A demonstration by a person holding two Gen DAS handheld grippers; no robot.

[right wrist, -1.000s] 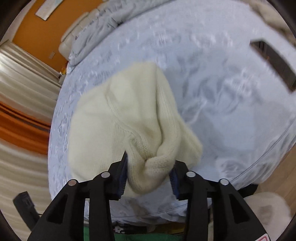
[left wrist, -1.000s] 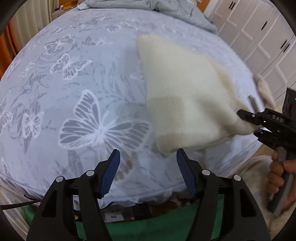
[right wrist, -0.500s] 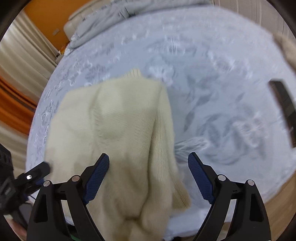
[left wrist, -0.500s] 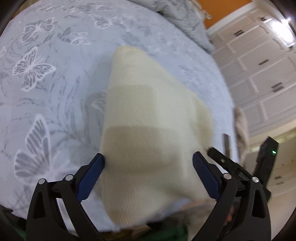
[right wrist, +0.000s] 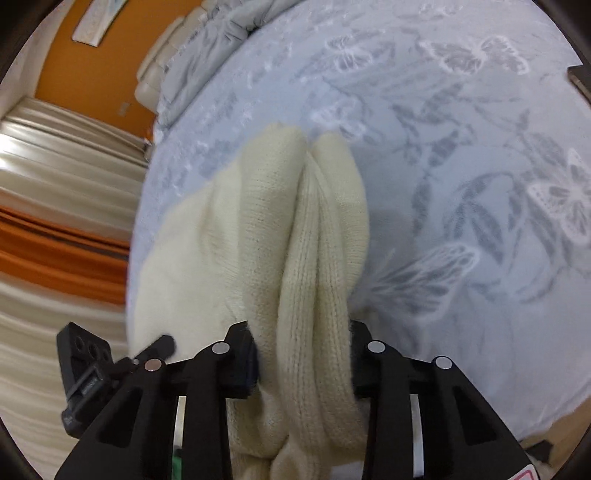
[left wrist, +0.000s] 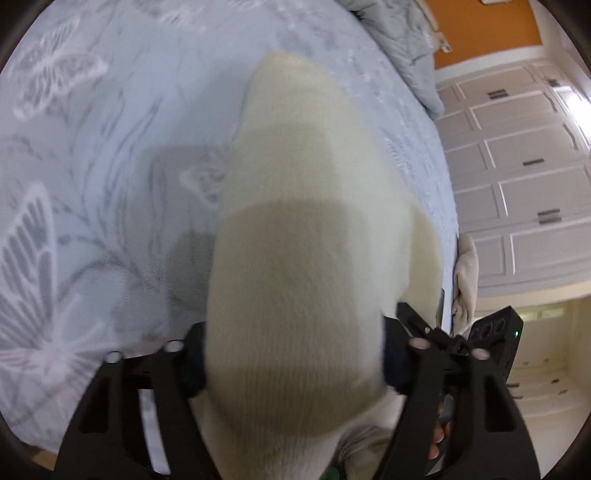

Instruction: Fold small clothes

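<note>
The pale blue bedsheet printed with white and grey butterflies [left wrist: 92, 184] covers the bed. On it lies the cream knitted sweater [left wrist: 303, 206], its far end resting on the sheet and its near end lifted over the bed's near edge toward both cameras.

In the left wrist view, the left claw [left wrist: 293, 363] has the sweater's wide near end filling the space between its two black fingers; the blue pads are mostly hidden by the cloth, which bulges out over them, so the claw is closed on that end of the sweater. This view is blurred. To the right of the sweater, the black body of the right claw [left wrist: 428, 328] shows at its edge. Beyond that, a beige cloth [left wrist: 467, 273] hangs at the bed's side, in front of white panelled wardrobe doors [left wrist: 517, 184].

In the right wrist view, the left claw [right wrist: 162, 345] touches the sweater's left edge. The right claw [right wrist: 303, 363] is clamped on a bunched, ribbed fold of the sweater [right wrist: 295, 236], which stands up between its fingers and spills below them. A rumpled grey duvet [right wrist: 221, 33] lies at the far end of the bed, past the sweater.
</note>
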